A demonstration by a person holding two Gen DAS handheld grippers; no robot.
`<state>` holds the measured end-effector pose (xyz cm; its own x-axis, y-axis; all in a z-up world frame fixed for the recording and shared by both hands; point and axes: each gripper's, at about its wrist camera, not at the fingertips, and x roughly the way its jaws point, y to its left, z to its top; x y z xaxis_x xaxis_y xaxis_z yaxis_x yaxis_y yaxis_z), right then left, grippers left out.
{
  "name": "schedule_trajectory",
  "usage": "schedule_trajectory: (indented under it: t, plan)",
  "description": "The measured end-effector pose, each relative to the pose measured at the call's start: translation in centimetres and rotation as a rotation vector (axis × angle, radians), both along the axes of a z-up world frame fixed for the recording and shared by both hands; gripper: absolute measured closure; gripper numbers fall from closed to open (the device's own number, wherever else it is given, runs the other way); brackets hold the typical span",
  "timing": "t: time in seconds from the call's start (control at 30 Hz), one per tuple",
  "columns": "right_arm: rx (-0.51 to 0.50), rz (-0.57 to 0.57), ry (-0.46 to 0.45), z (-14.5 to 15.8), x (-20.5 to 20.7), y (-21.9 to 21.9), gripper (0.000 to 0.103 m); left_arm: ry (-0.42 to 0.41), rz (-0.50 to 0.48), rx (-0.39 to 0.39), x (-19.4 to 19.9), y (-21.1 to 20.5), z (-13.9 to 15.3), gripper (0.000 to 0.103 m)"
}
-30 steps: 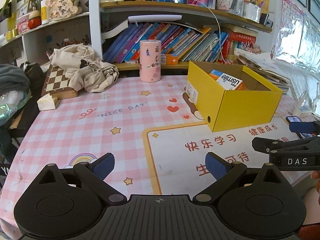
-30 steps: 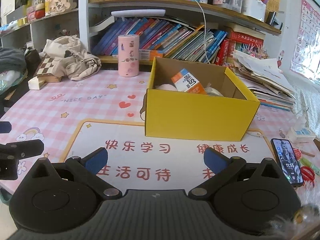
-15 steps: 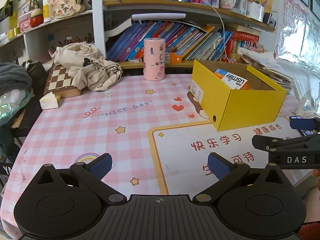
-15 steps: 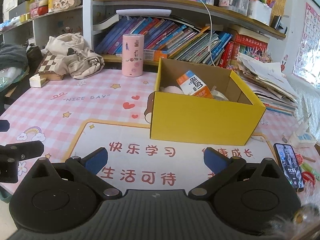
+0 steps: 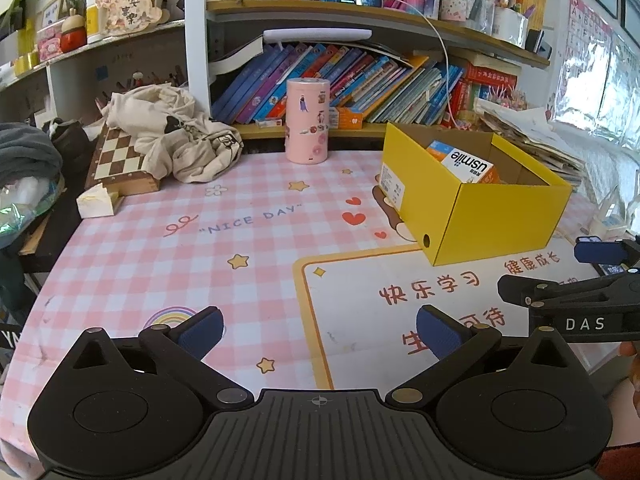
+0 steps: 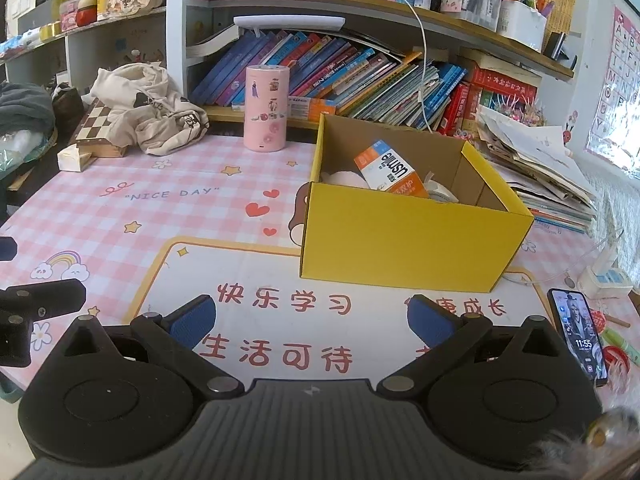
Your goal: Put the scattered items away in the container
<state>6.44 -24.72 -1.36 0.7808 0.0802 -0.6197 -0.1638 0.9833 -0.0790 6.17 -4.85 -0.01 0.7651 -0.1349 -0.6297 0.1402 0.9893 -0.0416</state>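
A yellow cardboard box stands open on the pink checked table mat. Inside it lie an orange and white usmile carton, a white soft thing and a white roll. My left gripper is open and empty, low over the mat's front, left of the box. My right gripper is open and empty, in front of the box. It also shows from the side in the left wrist view.
A pink cylinder stands at the back by the bookshelf. A chessboard under a beige garment and a small white block lie at the back left. A phone lies at the right front edge.
Both grippers have drawn back and risen slightly from the box, staying open and empty. The box looks a little farther away in both views.
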Motion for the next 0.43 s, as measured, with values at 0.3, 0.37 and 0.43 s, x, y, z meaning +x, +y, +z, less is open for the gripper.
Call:
schedule_trajectory:
  t: [0.3,0.37,0.43]
  plan:
    - [-0.001,0.002,0.007,-0.18,0.13,-0.02,0.0,-0.009,-0.036,-0.026,-0.09,-0.37,-0.05,0.0]
    - [-0.003,0.005,0.012,-0.26,0.18,-0.04,0.0,-0.013,-0.044,-0.023,-0.11,-0.62,-0.02,0.0]
    - [-0.006,0.011,0.018,-0.37,0.29,-0.04,0.0,-0.013,-0.049,-0.024,-0.09,-0.78,-0.03,0.0]
